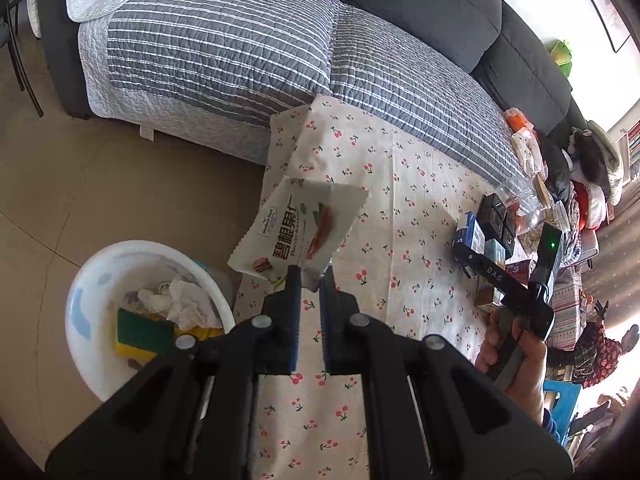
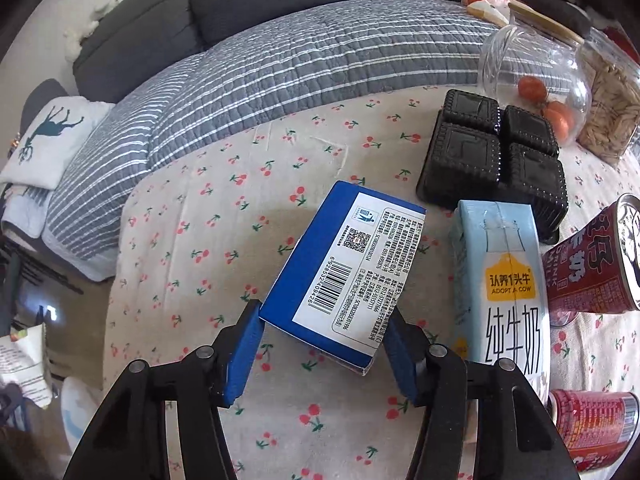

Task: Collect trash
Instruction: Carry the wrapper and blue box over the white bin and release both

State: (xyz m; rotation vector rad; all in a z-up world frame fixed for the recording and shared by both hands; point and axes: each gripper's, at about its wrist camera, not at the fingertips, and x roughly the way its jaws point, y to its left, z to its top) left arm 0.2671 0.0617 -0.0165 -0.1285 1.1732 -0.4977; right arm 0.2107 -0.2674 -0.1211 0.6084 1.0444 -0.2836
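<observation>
My left gripper (image 1: 310,274) is shut on a white snack wrapper (image 1: 296,228) and holds it above the left edge of the cherry-print tablecloth (image 1: 400,208). A white basin (image 1: 92,280) with tissues and a sponge stands on the floor below left of it. My right gripper (image 2: 324,320) is closed on the sides of a blue carton (image 2: 344,264), tilted above the cloth (image 2: 208,208). The right gripper also shows in the left wrist view (image 1: 472,258), at the cluster of boxes.
Next to the blue carton stand a light-blue milk carton (image 2: 500,280), a black plastic tray (image 2: 496,148), red cans (image 2: 588,264) and clear jars (image 2: 536,72). A striped grey sofa (image 1: 248,48) runs behind the table.
</observation>
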